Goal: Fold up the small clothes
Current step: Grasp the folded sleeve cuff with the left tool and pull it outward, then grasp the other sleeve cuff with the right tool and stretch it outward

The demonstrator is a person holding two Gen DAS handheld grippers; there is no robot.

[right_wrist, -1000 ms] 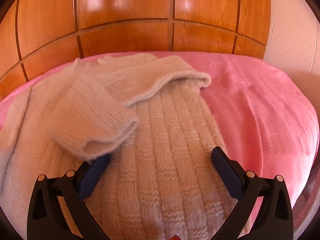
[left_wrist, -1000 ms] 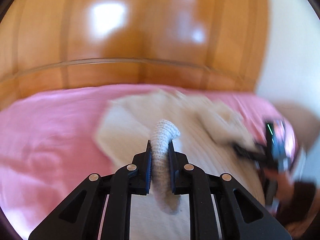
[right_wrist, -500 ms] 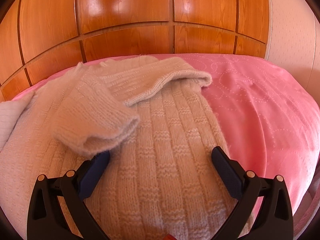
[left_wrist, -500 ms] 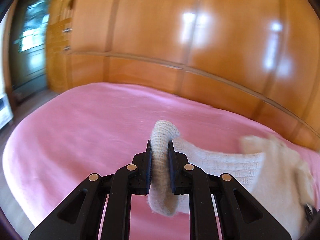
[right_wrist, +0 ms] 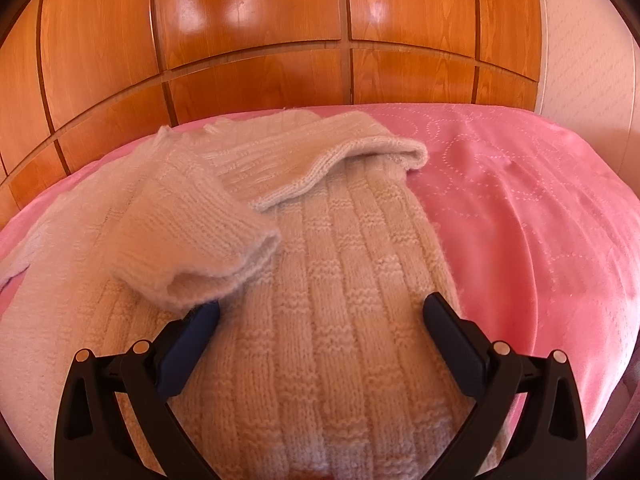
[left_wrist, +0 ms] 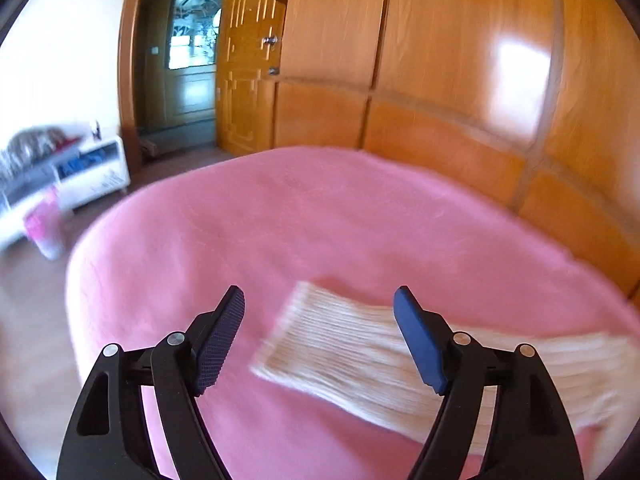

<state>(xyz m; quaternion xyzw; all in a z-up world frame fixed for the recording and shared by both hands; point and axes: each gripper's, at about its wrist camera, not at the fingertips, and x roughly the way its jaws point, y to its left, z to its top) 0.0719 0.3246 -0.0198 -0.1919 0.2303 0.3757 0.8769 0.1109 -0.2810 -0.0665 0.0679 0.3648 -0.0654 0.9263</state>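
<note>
Centrally in the right wrist view lies a cream knitted sweater (right_wrist: 320, 280), spread over a pink bedspread (right_wrist: 540, 220) and filling the lower left and middle of the frame. One sleeve is folded across the upper body of the garment, its cuff (right_wrist: 412, 156) ending at the upper middle, while another cuff (right_wrist: 200, 256) lies doubled over the chest at middle left. The right gripper (right_wrist: 320, 312) hangs over the sweater's body with its jaws spread wide and nothing between the pads; its left finger sits just under that doubled cuff, and whether they touch cannot be told.

Seen from the left wrist, a ribbed sleeve (left_wrist: 360, 352) stretches flat on the pink cover from the lower middle toward the right edge, blurred by motion. The left gripper (left_wrist: 320, 328) has just been opening its jaws; they now stand released, with the sleeve lying below and beyond them, clear of the pads.

Behind the bed stand glossy wooden wardrobe panels (right_wrist: 256, 20). At the upper left of the left wrist view a glazed door (left_wrist: 192, 40) is visible, and a white low cabinet (left_wrist: 80, 172) sits at the left edge on the floor.
</note>
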